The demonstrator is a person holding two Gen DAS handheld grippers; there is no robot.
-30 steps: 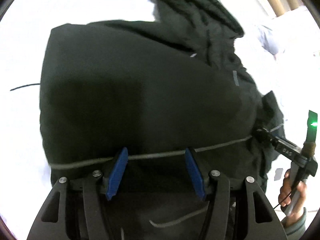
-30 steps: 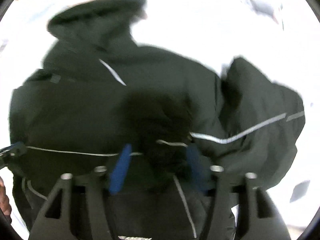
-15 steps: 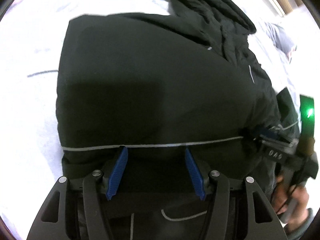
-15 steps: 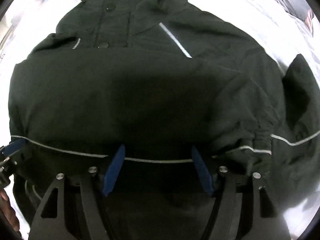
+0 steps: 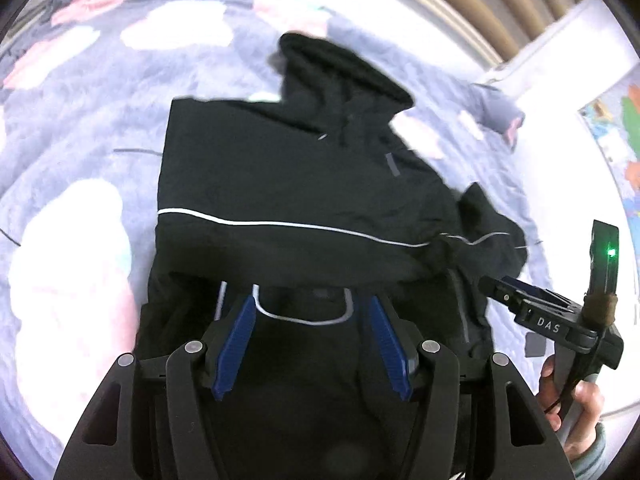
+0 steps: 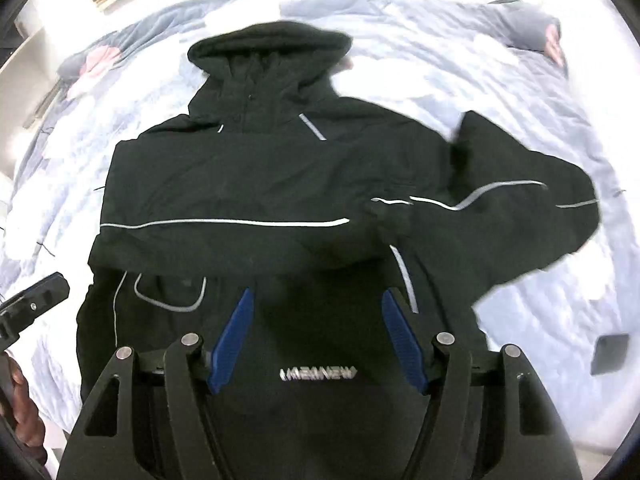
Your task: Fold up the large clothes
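A black hooded jacket lies flat on a bed, hood at the far end. One sleeve is folded across its chest, marked by a reflective stripe. The other sleeve sticks out to the right. My left gripper hovers open above the jacket's lower part, with nothing between its blue pads. My right gripper also hangs open over the lower front, above a white logo. Each gripper shows in the other's view: the right gripper and the left gripper.
The bed wears a grey-blue and white quilt with pink patches. A dark flat object lies on it to the right of the jacket. A grey garment lies at the far right. A person's hand grips the right handle.
Both grippers have risen and drawn back from the jacket, so the whole garment and much of the quilt now show. The folded sleeve stays across the chest.
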